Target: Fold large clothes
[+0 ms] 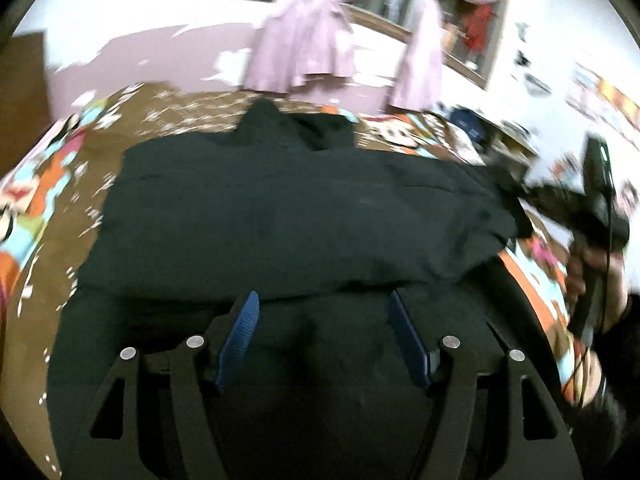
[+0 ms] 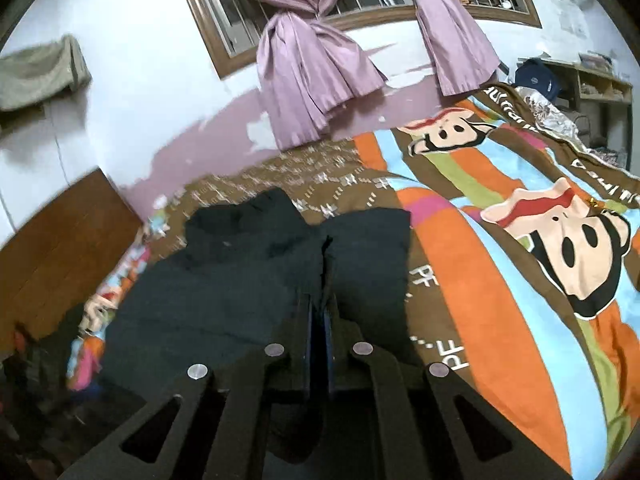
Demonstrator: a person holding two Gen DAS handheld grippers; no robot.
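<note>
A large black garment [image 1: 280,208] lies spread across a bed with a cartoon-print cover [image 2: 500,280]. My left gripper [image 1: 323,296] hovers over the garment's near part, open, with its blue pads [image 1: 240,332] wide apart and no cloth pinched between them. My right gripper [image 2: 319,298] is shut on a fold of the black garment [image 2: 224,300], and the cloth rises in a ridge to its tips. In the left wrist view the right gripper [image 1: 532,196] shows blurred at the right, pulling a corner of the garment, with a hand [image 1: 580,268] on its handle.
Pink curtains [image 2: 312,80] hang by a barred window [image 2: 360,4] on the wall behind the bed. A wooden headboard [image 2: 60,248] stands at the left. A shelf with a dark blue bag [image 2: 536,76] is at the far right. Bare bed cover lies to the right of the garment.
</note>
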